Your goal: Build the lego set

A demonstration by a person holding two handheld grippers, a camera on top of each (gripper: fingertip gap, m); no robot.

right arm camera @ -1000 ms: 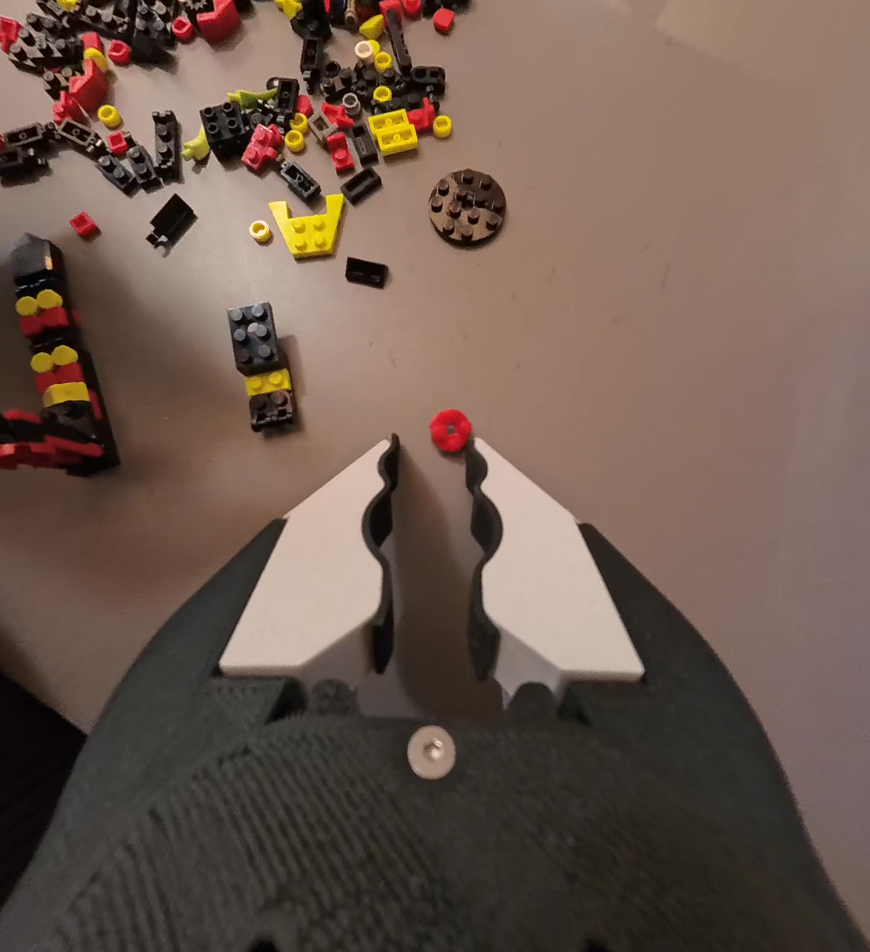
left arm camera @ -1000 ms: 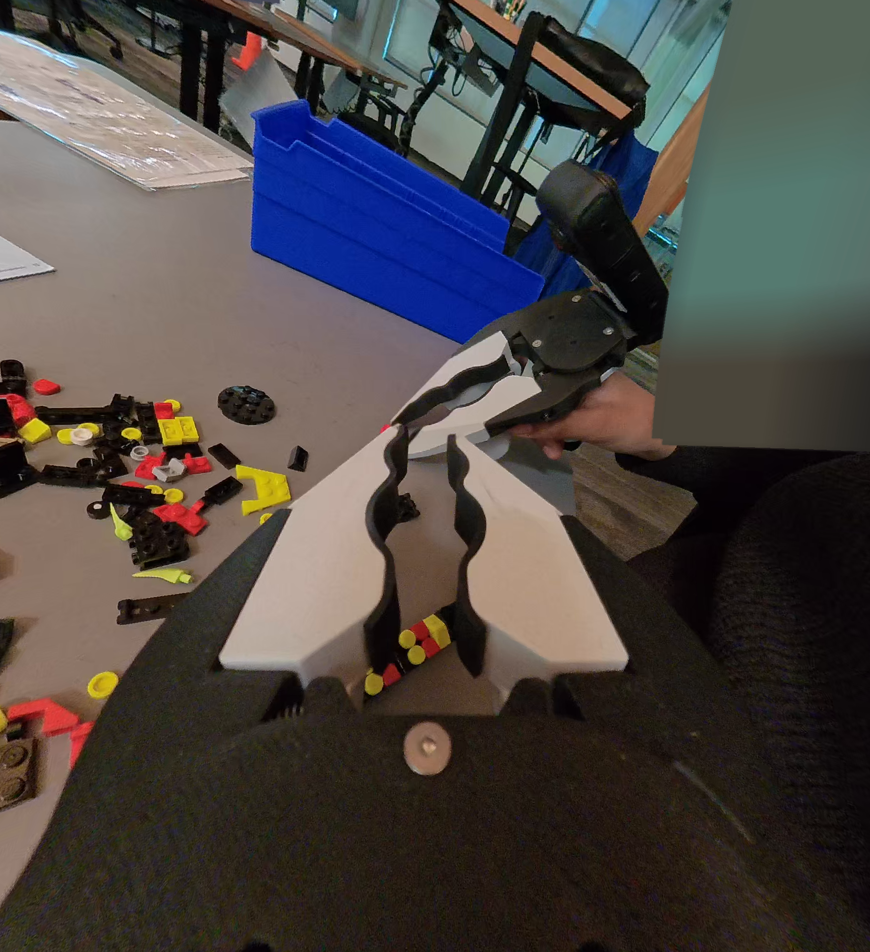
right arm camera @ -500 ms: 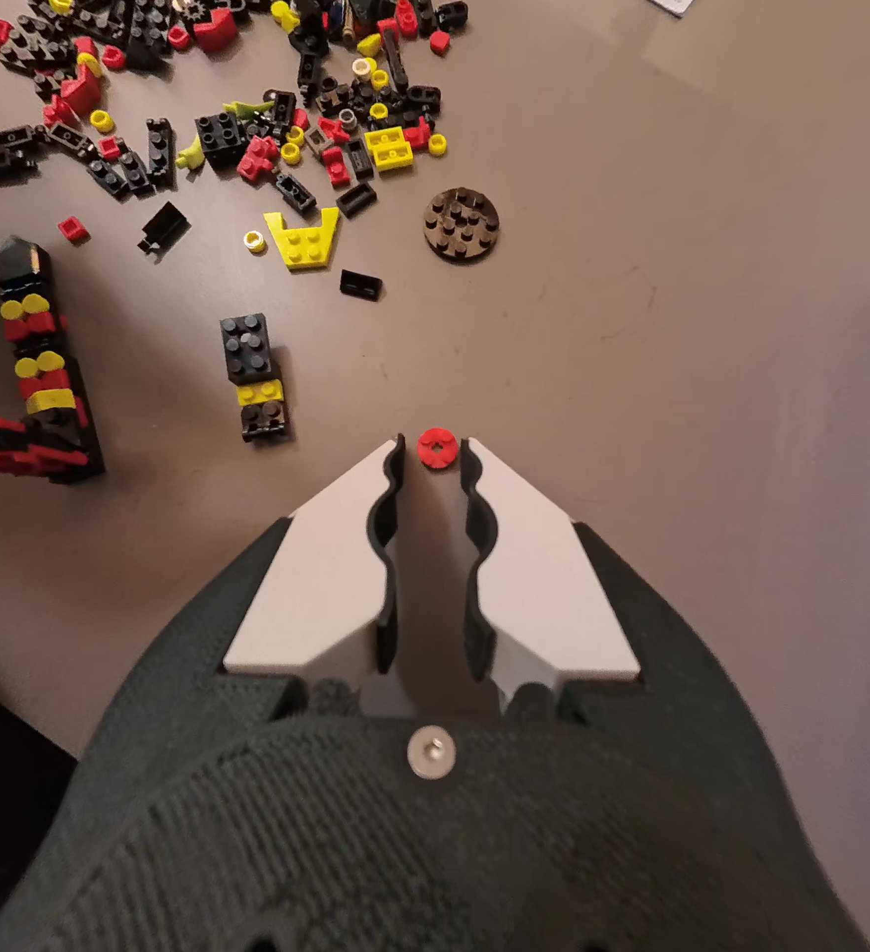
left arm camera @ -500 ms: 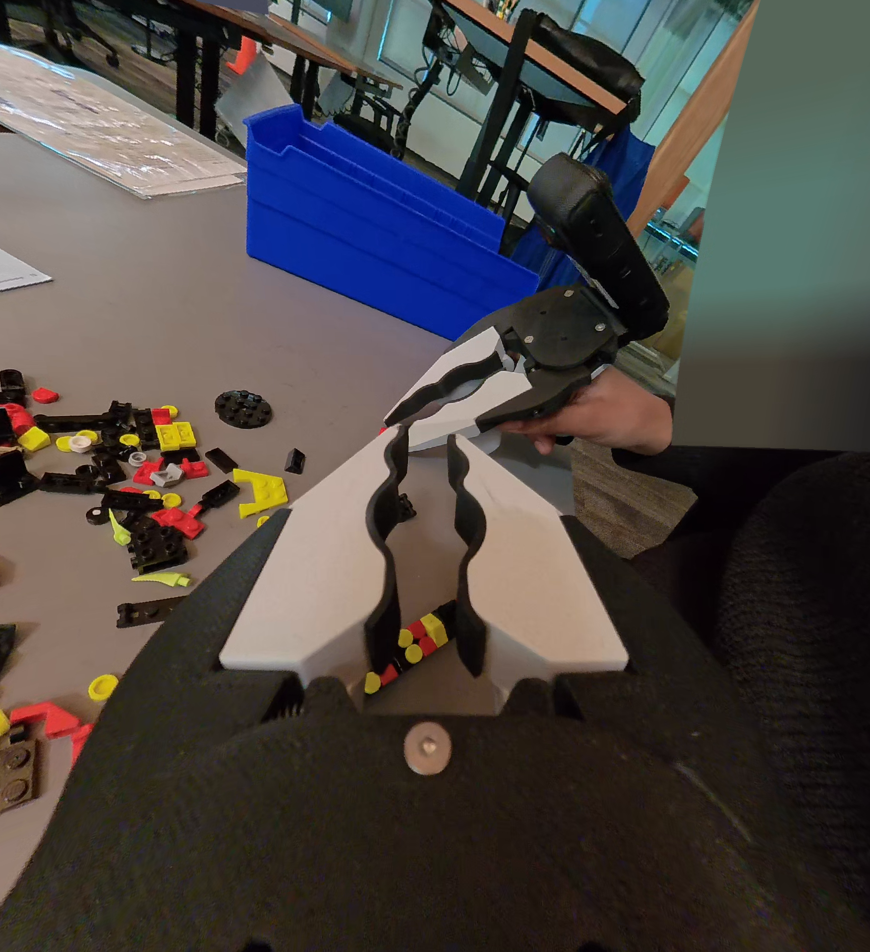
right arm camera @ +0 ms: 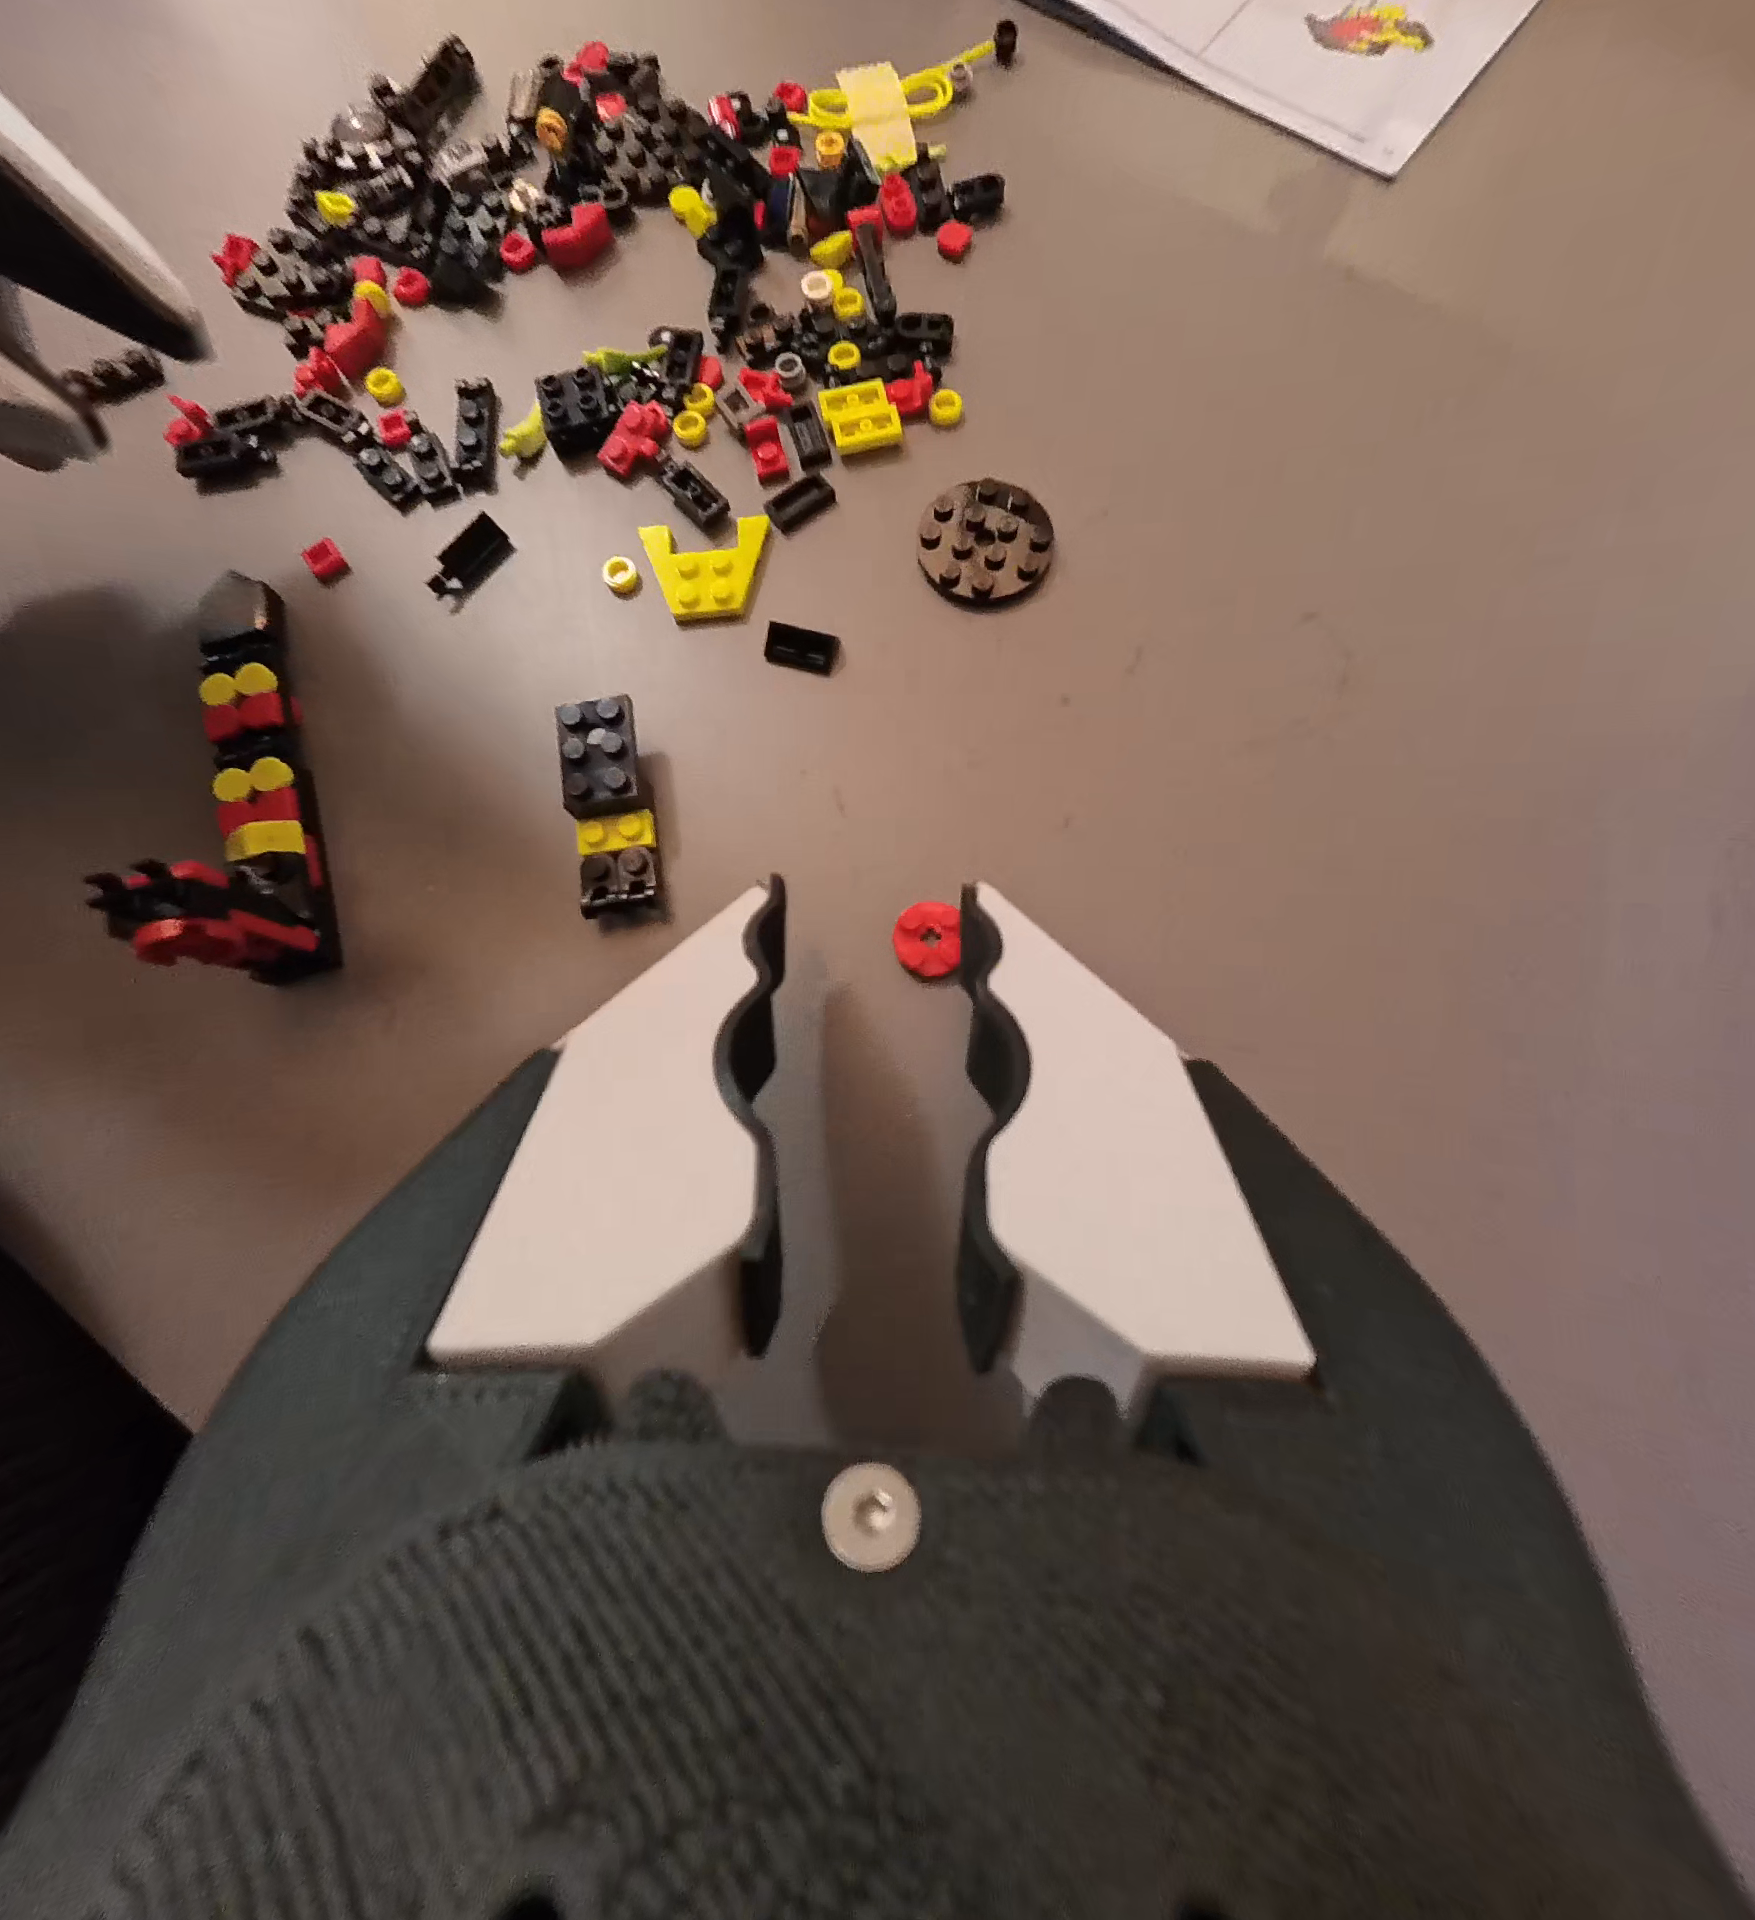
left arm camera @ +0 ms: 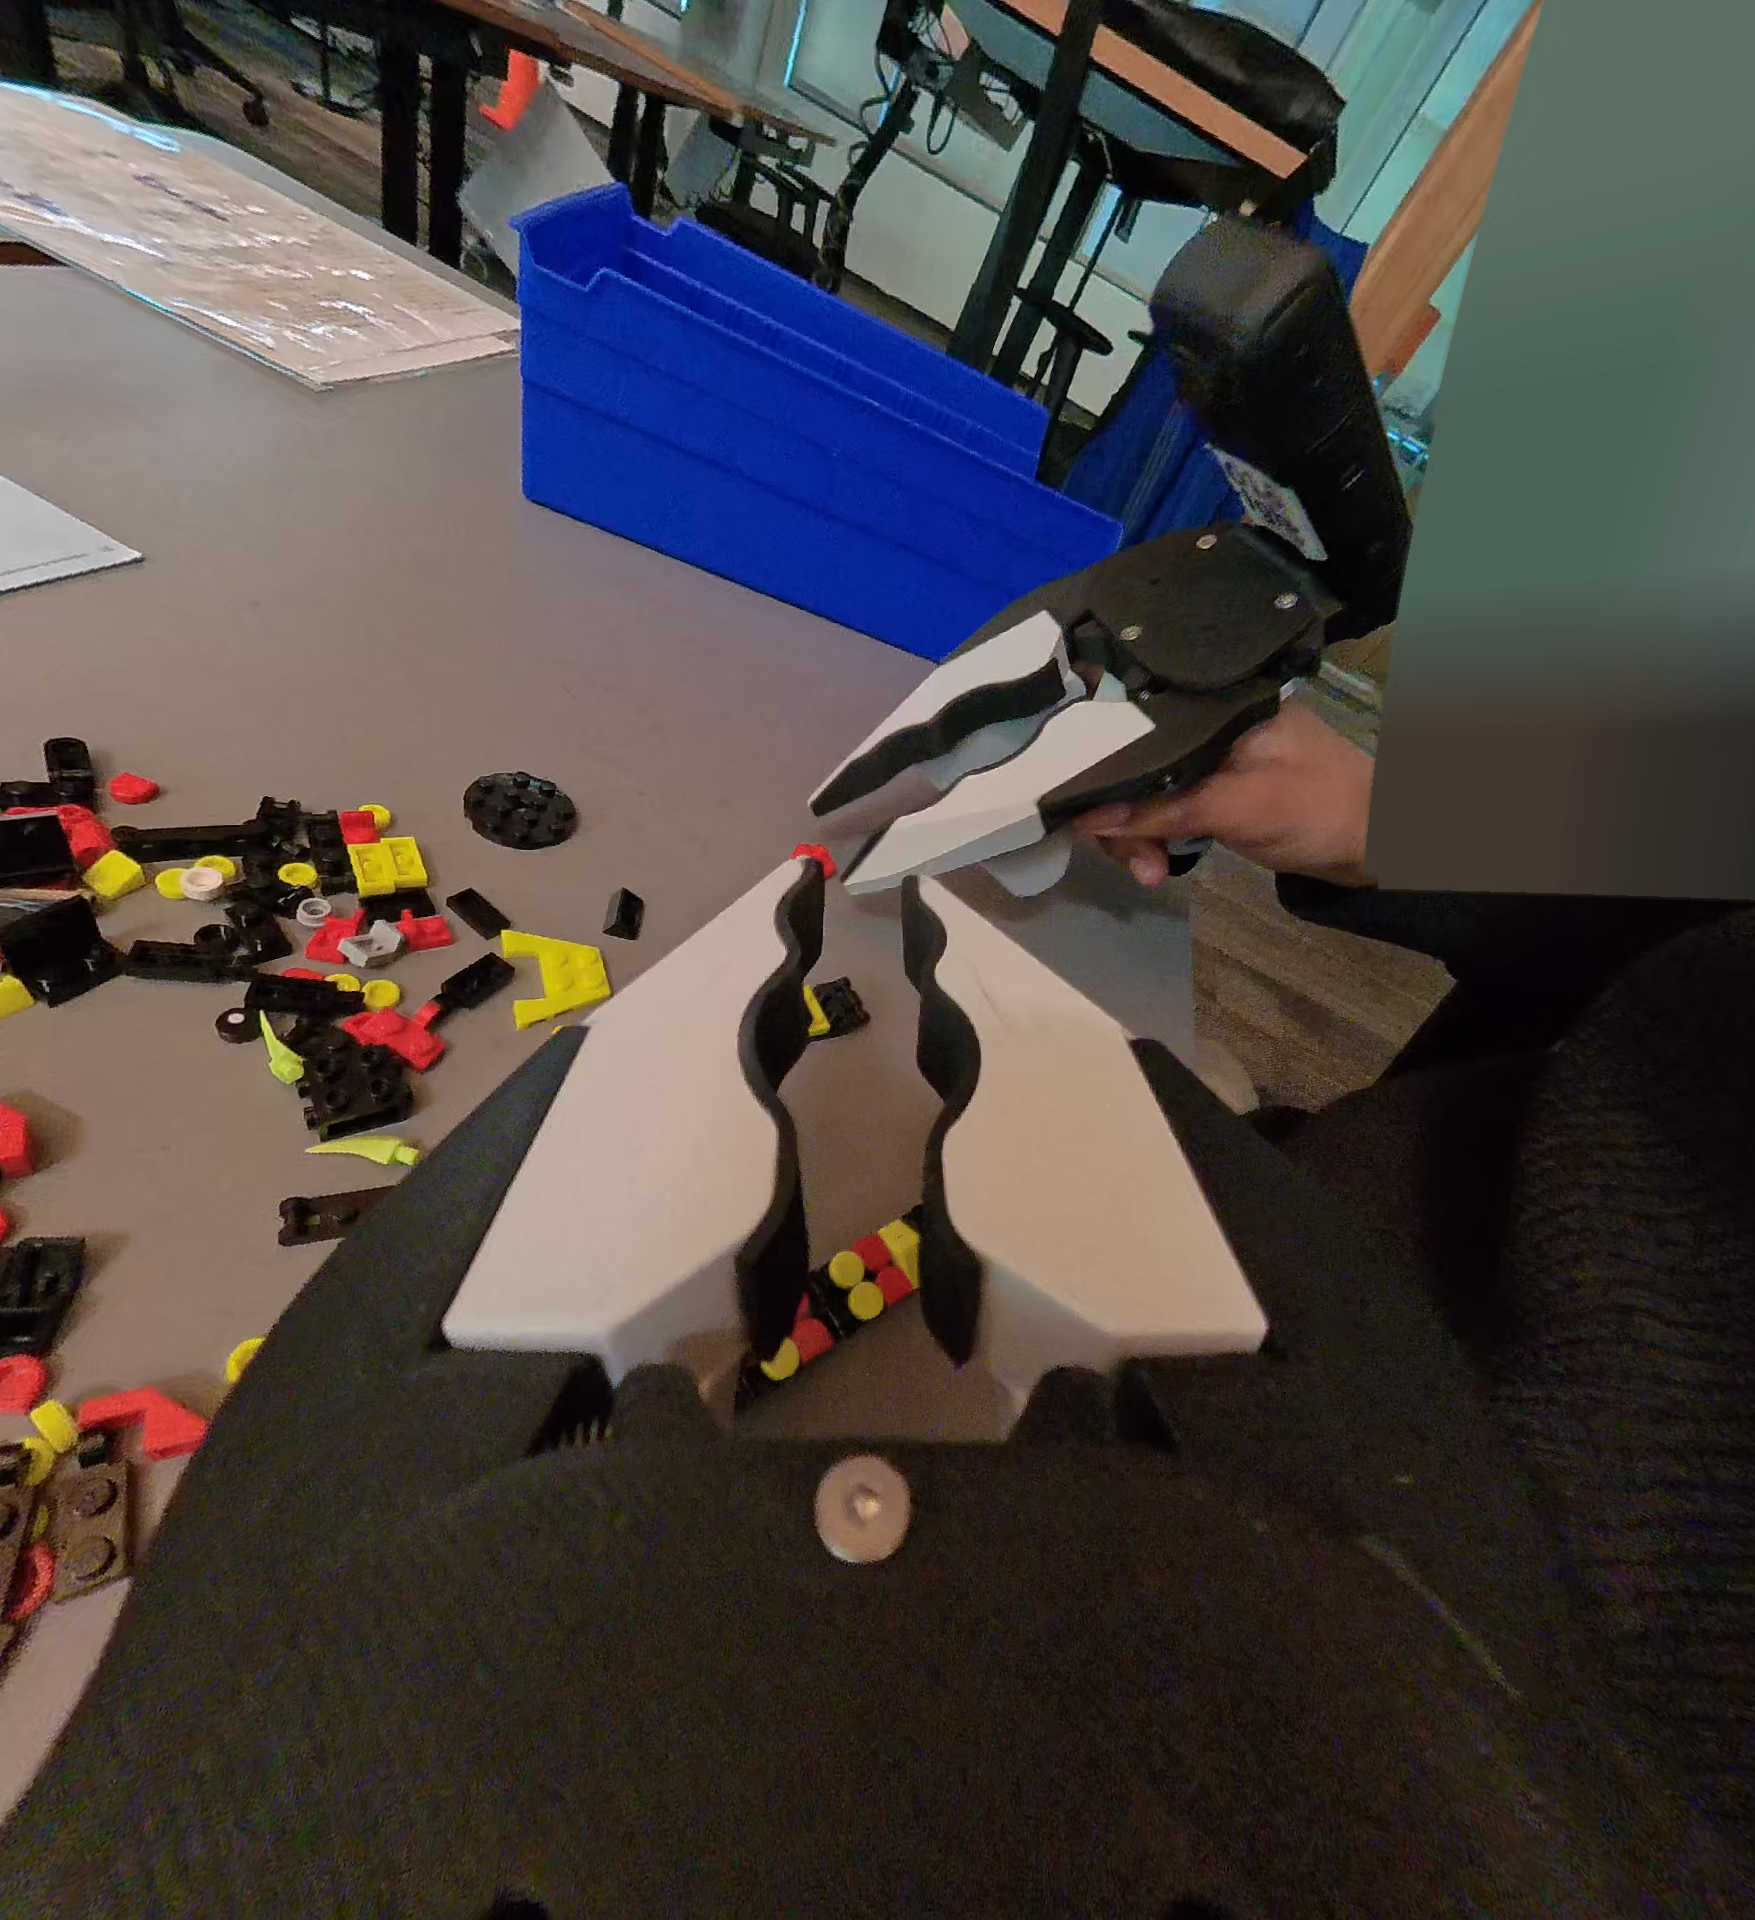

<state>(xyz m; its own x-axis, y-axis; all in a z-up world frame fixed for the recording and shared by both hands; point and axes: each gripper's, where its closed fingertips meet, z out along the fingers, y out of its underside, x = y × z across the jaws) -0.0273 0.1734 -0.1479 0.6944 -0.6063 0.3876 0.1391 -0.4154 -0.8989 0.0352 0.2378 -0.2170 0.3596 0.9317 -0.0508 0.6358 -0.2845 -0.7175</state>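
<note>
- Left wrist view: the left tool [left arm camera: 857, 899] is hovering over the near edge of the grey tabletop [left arm camera: 353, 582], its fingers standing narrowly apart and gripping nothing.
- Under it, a long black sub-assembly with red and yellow studs [left arm camera: 857, 1288] is showing through the gap between the fingers, lying on the tabletop.
- Farther off, the right tool [left arm camera: 837, 842], held in a hand [left arm camera: 1257, 805], is pointing down beside a small red piece [left arm camera: 816, 857].
- Loose black, red and yellow lego pieces [left arm camera: 229, 935] are lying scattered to the left, with a black round plate [left arm camera: 520, 810] and a yellow wedge plate [left arm camera: 556, 977] nearby; a blue bin [left arm camera: 779, 436] is standing behind.
- Right wrist view: the right tool [right arm camera: 868, 899] is hanging moderately apart and empty, with the red round plate [right arm camera: 927, 938] lying on the tabletop just inside its right finger, close to it or touching it.
- The long striped sub-assembly [right arm camera: 249, 790] and a small black-and-yellow stack [right arm camera: 605, 805] are lying to the left; an instruction sheet [right arm camera: 1299, 73] is showing at the top edge.
- Judging by this, the build is only partly done: two small sections are assembled, most pieces are lying loose, and the red round plate looks like the next part to pick.
</note>
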